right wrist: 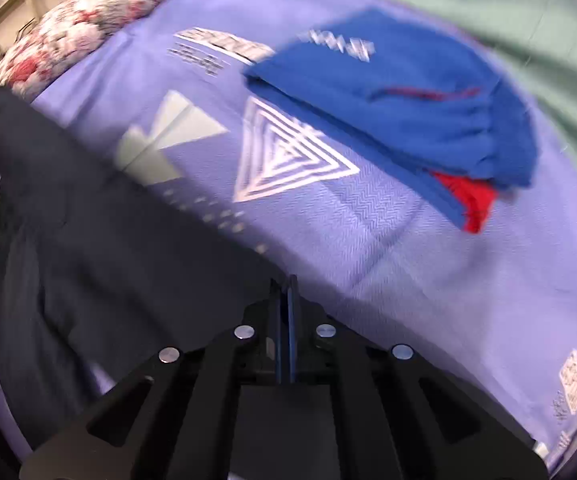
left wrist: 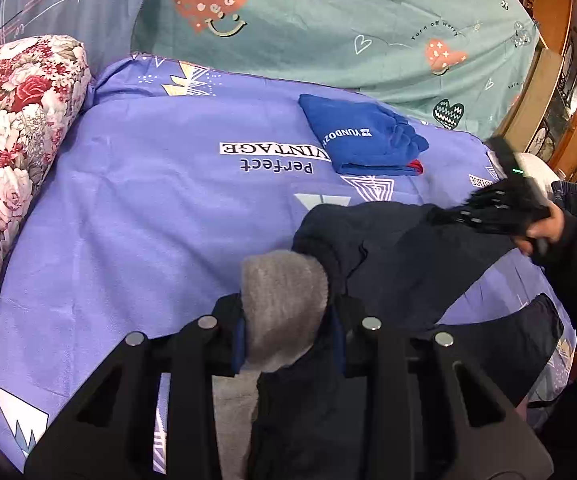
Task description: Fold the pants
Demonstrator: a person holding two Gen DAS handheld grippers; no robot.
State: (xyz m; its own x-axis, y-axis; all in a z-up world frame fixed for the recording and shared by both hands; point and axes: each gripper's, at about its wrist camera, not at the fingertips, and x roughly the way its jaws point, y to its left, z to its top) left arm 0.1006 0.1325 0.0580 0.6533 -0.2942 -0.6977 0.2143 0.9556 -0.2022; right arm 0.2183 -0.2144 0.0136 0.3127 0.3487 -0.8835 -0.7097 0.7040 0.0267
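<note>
Dark navy pants (left wrist: 400, 264) with a grey fleece lining (left wrist: 284, 304) lie partly lifted over the purple sheet (left wrist: 148, 220). My left gripper (left wrist: 288, 312) is shut on a bunched fold of them, lining side up. At the right of the left wrist view, a hand holds my right gripper (left wrist: 444, 212) at the pants' far edge. In the blurred right wrist view, the right gripper (right wrist: 284, 284) has its fingers pressed together at the edge of the dark pants (right wrist: 108, 248), pinching it.
A folded blue garment (left wrist: 364, 136) (right wrist: 400, 108) with a red part showing lies on the sheet beyond the pants. A floral pillow (left wrist: 16, 140) lines the left side. A green heart-print quilt (left wrist: 328, 20) lies behind, and wooden furniture (left wrist: 560, 80) stands at the right.
</note>
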